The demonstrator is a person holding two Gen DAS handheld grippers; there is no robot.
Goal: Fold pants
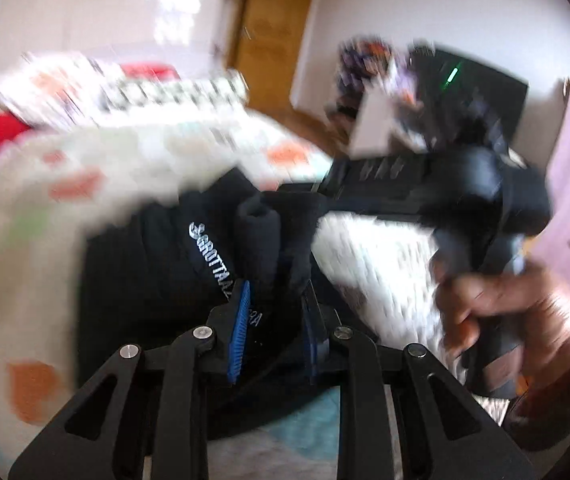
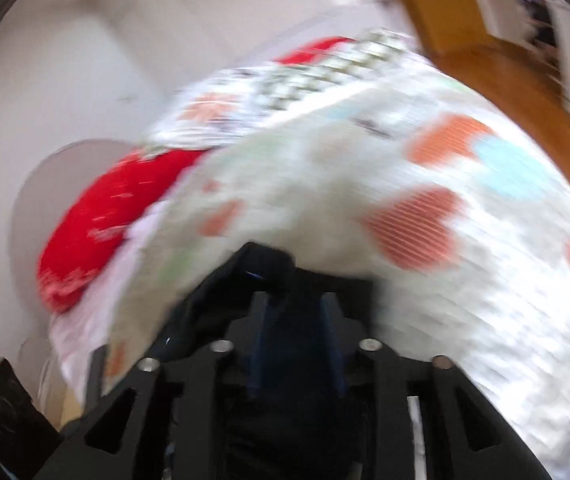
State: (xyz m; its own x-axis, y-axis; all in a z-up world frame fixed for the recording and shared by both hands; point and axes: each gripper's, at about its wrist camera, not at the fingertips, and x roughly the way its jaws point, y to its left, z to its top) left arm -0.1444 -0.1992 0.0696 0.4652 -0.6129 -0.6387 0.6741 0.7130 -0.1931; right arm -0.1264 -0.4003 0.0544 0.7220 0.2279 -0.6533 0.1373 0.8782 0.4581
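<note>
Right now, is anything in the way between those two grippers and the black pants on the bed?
Nothing visible. The left gripper is already shut on a fold of the black pants, and black cloth also sits between the right gripper's fingers. Only the patterned bedspread lies around them.

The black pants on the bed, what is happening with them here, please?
A person is folding the black pants on a bed with a patterned bedspread, holding one gripper in each hand. The left gripper is shut on a bunch of the dark fabric. The right gripper also has dark fabric between its fingers. In the left wrist view the person's hand holds that right gripper. Both pictures are blurred.
</note>
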